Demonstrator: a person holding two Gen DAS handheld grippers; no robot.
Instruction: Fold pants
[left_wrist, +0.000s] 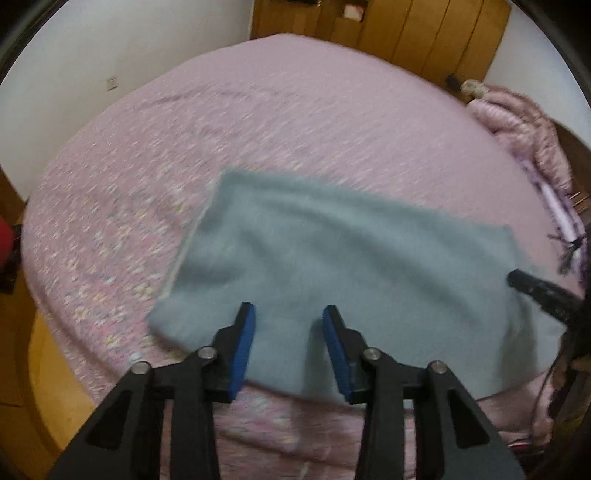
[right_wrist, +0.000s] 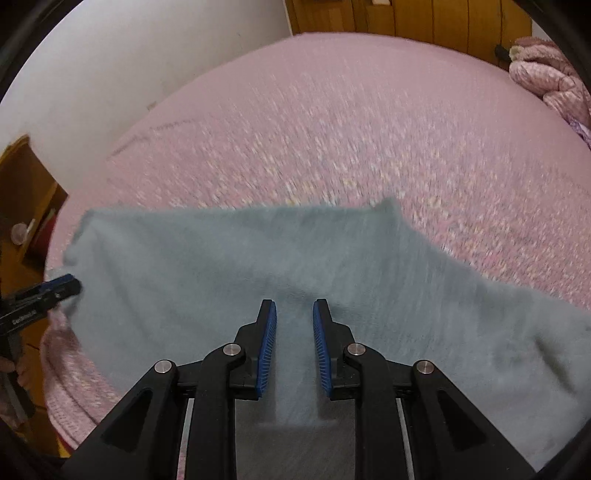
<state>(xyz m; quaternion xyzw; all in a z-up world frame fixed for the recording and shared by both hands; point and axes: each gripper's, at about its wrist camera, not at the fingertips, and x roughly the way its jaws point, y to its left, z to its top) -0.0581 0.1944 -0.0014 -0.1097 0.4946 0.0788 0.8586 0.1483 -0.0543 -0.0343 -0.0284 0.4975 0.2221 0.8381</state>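
The grey-blue pants (left_wrist: 332, 258) lie folded flat on the pink bed (left_wrist: 258, 129), near its front edge. My left gripper (left_wrist: 290, 314) is open over the pants' near left part, with cloth showing between its blue pads. My right gripper (right_wrist: 294, 310) is open above the pants (right_wrist: 258, 258) near their front edge, nothing held. The right gripper's tip also shows at the right in the left wrist view (left_wrist: 532, 284). The left gripper's tip shows at the left in the right wrist view (right_wrist: 55, 290), at the pants' left edge. Both views are motion-blurred.
A pink fluffy blanket (left_wrist: 524, 129) is heaped at the bed's far right corner, also in the right wrist view (right_wrist: 550, 74). A wooden wardrobe (left_wrist: 406, 33) stands behind the bed and a white wall (left_wrist: 92, 55) to the left. A wooden floor (left_wrist: 48, 369) lies at the near left.
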